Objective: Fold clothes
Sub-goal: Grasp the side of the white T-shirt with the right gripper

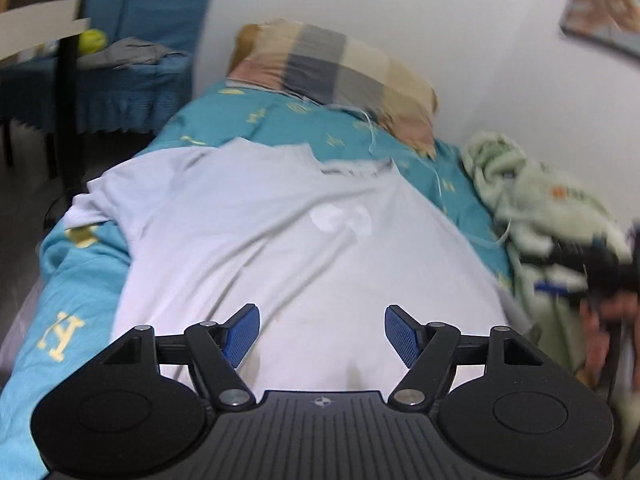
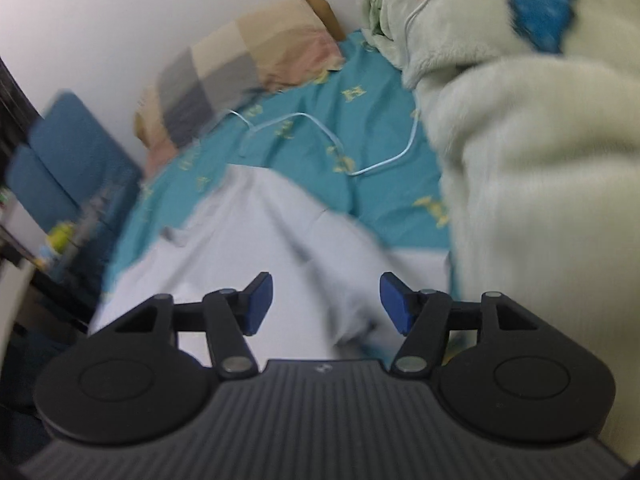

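A pale lilac T-shirt (image 1: 280, 232) lies spread flat on a teal bed sheet (image 1: 72, 292), collar toward the pillow, with a faint white logo on the chest. My left gripper (image 1: 322, 334) is open and empty, hovering over the shirt's lower hem. The right wrist view shows the shirt (image 2: 248, 248) from its right side. My right gripper (image 2: 326, 304) is open and empty above the shirt's right part. The right gripper and the hand holding it show blurred at the right edge of the left wrist view (image 1: 600, 276).
A checked pillow (image 1: 336, 72) lies at the bed head against a white wall. A pale green fleece blanket (image 2: 540, 160) is heaped on the right. A thin white cable (image 2: 320, 136) lies on the sheet (image 2: 360, 128). A blue chair (image 1: 120, 64) with a yellow ball stands at left.
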Tool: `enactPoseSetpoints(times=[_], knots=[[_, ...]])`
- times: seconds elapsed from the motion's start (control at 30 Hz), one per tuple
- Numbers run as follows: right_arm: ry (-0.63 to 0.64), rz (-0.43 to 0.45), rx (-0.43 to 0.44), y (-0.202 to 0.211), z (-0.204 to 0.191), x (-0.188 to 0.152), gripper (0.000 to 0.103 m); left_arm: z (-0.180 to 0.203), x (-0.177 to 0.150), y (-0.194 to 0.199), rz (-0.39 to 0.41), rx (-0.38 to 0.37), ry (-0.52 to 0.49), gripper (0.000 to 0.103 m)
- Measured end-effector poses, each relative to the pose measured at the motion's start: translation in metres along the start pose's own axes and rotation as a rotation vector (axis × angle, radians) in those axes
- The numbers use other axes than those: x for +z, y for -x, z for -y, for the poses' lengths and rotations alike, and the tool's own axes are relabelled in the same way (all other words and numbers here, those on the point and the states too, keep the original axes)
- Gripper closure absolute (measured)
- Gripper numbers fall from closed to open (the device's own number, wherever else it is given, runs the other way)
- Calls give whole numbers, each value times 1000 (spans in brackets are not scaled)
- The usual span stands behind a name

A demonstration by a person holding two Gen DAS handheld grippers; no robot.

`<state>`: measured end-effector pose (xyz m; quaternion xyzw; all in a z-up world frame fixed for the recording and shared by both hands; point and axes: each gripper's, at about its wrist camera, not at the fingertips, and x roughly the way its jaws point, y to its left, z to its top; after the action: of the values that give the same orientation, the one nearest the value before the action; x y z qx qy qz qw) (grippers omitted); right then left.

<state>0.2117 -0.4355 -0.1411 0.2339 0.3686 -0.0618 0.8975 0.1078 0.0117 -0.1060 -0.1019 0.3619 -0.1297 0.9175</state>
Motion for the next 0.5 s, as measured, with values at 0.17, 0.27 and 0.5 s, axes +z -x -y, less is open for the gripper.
enactPoseSetpoints(times=[0.17, 0.27, 0.5], knots=[[297, -196, -163, -59, -9, 36, 48, -7, -8, -26, -31, -9, -18, 31], [452, -324, -224, -87, -13, 40, 51, -10, -8, -45, -57, -15, -34, 31], [657, -616, -216, -137, -16, 24, 51, -16, -6, -60, -75, -46, -16, 31]])
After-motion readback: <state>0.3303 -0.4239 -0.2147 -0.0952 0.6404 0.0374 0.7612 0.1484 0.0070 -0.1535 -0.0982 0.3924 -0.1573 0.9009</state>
